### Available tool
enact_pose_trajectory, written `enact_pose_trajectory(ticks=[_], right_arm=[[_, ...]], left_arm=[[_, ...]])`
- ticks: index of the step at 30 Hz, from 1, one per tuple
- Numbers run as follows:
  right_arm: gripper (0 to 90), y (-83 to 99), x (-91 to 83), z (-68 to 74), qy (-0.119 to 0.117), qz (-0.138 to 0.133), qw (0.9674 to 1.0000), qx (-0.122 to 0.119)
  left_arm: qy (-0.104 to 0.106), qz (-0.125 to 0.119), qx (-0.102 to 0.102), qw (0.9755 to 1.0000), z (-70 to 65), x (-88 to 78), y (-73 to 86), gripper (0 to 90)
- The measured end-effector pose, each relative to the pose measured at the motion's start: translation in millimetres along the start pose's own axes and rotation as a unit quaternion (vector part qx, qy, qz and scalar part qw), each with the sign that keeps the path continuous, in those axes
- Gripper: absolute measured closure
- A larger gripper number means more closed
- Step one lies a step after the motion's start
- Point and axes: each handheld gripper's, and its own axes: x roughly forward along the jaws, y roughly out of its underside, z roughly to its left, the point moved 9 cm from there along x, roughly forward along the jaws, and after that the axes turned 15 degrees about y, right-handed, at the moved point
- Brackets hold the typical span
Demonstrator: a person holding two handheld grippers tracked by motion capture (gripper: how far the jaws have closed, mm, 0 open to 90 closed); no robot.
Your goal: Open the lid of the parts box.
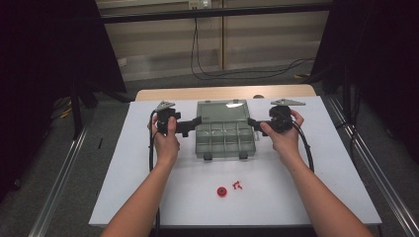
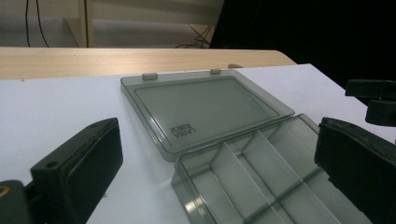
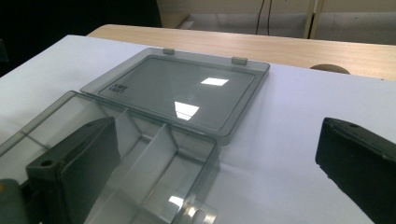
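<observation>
At either end of a smoky clear compartment box [image 1: 225, 140] on the white table [image 1: 148, 197], the left gripper [image 1: 190, 124] and right gripper [image 1: 254, 124] stand with jaws spread wide, nothing between them. The box lies open at mid-table, its lid [image 1: 222, 111] folded flat behind it, its divided compartments showing nothing inside. Nearer the person, a red round part [image 1: 222, 191] and small red bits [image 1: 237, 185] lie loose on the table.

Dark curtains [image 1: 44, 59] flank a pale wall [image 1: 267, 34]; cables [image 1: 237, 74] cross the grey floor [image 1: 163, 84].
</observation>
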Motion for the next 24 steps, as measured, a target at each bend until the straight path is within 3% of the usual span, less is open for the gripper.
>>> enact_pose_trajectory(ticks=[11, 24], right_arm=[[0.0, -0.9, -24.8, 15.0, -0.025, -0.017, 0.9995, -0.004], [0.0, 14.1, -57.2, 14.5, -0.021, -0.026, 0.9992, -0.020]], left_arm=[[0.003, 0.001, 0.026, 0.9996, -14.4, -14.3, 8.0, 0.0], [0.002, -0.013, 0.050, 0.9987, -26.7, -35.3, 20.9, 0.0]])
